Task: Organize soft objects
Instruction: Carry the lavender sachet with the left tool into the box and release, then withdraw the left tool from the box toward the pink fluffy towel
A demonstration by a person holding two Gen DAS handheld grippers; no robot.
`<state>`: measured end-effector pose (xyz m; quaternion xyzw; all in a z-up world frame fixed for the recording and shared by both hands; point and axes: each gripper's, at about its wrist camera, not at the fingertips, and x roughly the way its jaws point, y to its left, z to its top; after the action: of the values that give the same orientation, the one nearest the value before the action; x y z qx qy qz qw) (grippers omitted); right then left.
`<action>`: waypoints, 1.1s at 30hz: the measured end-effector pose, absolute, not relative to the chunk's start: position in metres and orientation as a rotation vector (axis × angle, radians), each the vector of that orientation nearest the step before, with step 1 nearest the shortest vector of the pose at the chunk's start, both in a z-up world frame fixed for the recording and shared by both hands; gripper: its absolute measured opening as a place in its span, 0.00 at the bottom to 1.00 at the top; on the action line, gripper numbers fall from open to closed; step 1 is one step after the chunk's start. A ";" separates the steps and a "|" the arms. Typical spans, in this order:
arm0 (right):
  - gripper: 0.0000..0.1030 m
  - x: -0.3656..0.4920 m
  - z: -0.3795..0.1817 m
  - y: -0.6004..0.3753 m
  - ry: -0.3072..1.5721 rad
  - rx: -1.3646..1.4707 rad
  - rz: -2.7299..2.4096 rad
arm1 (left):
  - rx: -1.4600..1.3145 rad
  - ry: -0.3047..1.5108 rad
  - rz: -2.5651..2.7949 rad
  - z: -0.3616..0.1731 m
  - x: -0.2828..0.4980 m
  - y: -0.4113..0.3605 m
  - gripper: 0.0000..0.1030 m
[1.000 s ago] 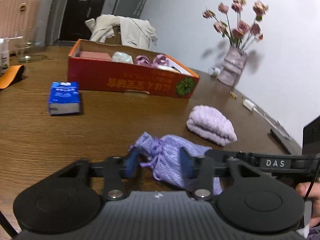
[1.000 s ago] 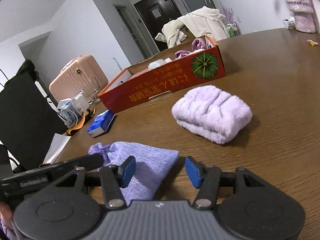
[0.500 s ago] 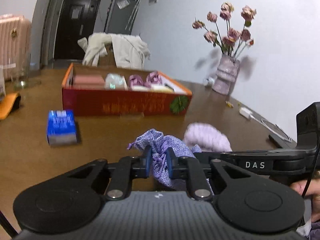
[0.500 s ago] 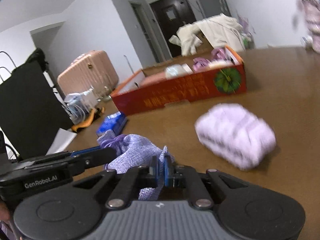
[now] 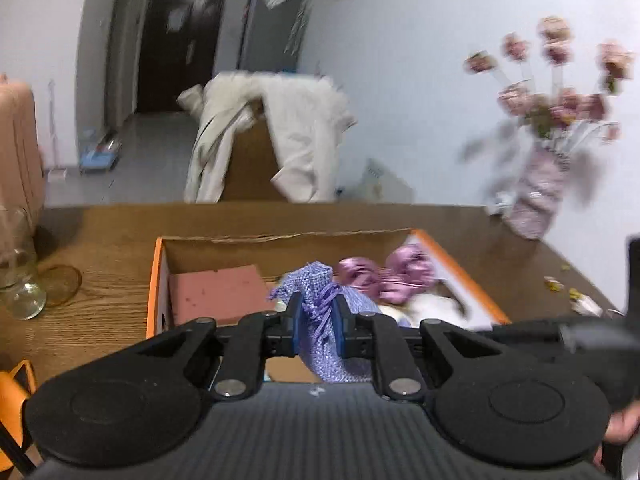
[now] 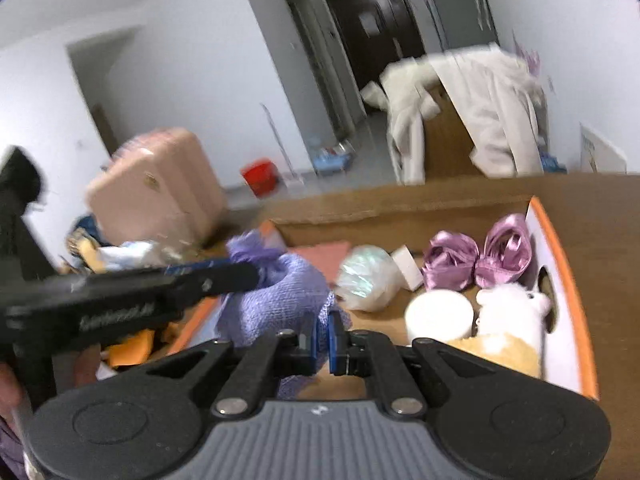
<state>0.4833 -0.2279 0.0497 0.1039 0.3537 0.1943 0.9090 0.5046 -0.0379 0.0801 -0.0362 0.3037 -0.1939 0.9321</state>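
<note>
Both tongs have carried the purple drawstring pouch (image 5: 320, 320) off the tabletop (image 5: 100, 248) since a second ago, when it lay flat between open jaws near the fluffy lilac towel; now it hangs over the open orange cardboard box (image 5: 154, 280), and the towel is out of both views.

Going left to right in the left wrist view: a glass jar (image 5: 16, 280) sits at 9 o'clock on the tabletop, then the box's orange wall. Inside it a pink block (image 5: 216, 294) lies at the left end and two shiny pink ribbon bows (image 5: 384, 276) toward 2 o'clock. The left tongs (image 5: 318, 322) are clamped on the pouch's gathered neck, cords dangling between the pads, which is probably the firmest spot on a floppy bag.

In the right wrist view, the right tongs (image 6: 324, 338) are pinched tight on a corner of the pouch's fabric. I'd guess the two-point hold keeps the bag from sagging or swinging while it's over the box. At 3 o'clock from the pouch sit a crinkly white bundle (image 6: 366, 280), a white roll (image 6: 438, 314) and a white plush toy (image 6: 516, 308).

Looks like the pouch is about to be dropped into the free middle gap.
</note>
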 end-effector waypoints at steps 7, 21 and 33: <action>0.07 0.511 0.007 -0.195 0.857 0.072 0.348 | 0.010 0.735 -0.354 0.042 0.545 -0.043 0.23; 0.55 0.440 0.083 -0.228 0.698 0.025 0.354 | 0.049 0.554 -0.307 0.107 0.463 0.005 0.64; 0.81 0.310 0.158 -0.260 0.477 -0.074 0.344 | 0.076 0.394 -0.222 0.161 0.313 0.024 0.85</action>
<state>0.3101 -0.2599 0.1584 -0.0363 0.2351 0.1693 0.9564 0.3134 0.0239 0.1611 0.0378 0.1952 -0.1098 0.9739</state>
